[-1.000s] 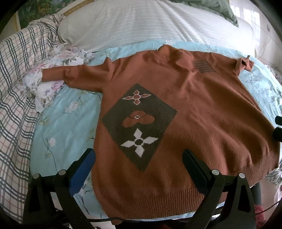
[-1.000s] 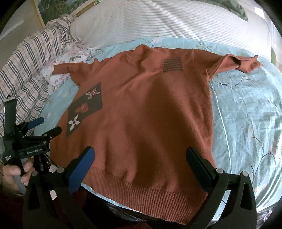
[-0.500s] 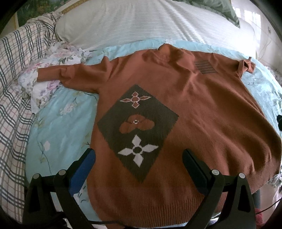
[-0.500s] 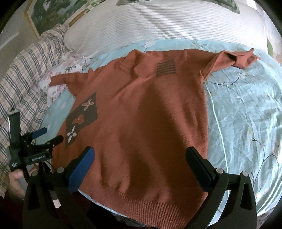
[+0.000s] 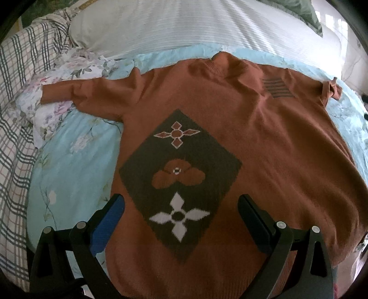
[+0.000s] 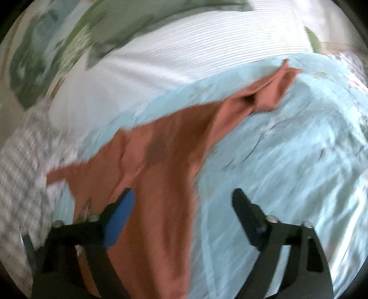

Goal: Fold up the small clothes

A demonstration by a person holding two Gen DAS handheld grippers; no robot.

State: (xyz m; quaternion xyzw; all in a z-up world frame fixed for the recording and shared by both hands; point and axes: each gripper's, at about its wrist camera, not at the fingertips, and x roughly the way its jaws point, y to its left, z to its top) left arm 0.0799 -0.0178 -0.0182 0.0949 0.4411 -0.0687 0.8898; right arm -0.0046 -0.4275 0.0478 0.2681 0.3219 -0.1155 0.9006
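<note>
A rust-orange sweater (image 5: 264, 142) lies spread flat, front up, on a light blue floral bedsheet (image 5: 76, 161). It has a dark diamond patch with flower motifs (image 5: 179, 179) and a small striped patch near one shoulder. My left gripper (image 5: 180, 214) is open and empty, hovering over the sweater's lower part. In the right wrist view, which is motion-blurred, the sweater (image 6: 161, 165) shows with its right sleeve (image 6: 269, 92) stretched out. My right gripper (image 6: 182, 207) is open and empty over the sweater's right edge and the sheet (image 6: 287, 172).
A white striped pillow (image 5: 184, 25) lies behind the sweater. A plaid blanket (image 5: 16, 119) and a floral cloth (image 5: 53, 92) lie at the left, under the left sleeve end. A green pillow (image 6: 138, 20) is at the back.
My left gripper has moved forward over the sweater. My right gripper has swung fast to the right and forward, toward the right sleeve; its view is now blurred. Both grippers stay open.
</note>
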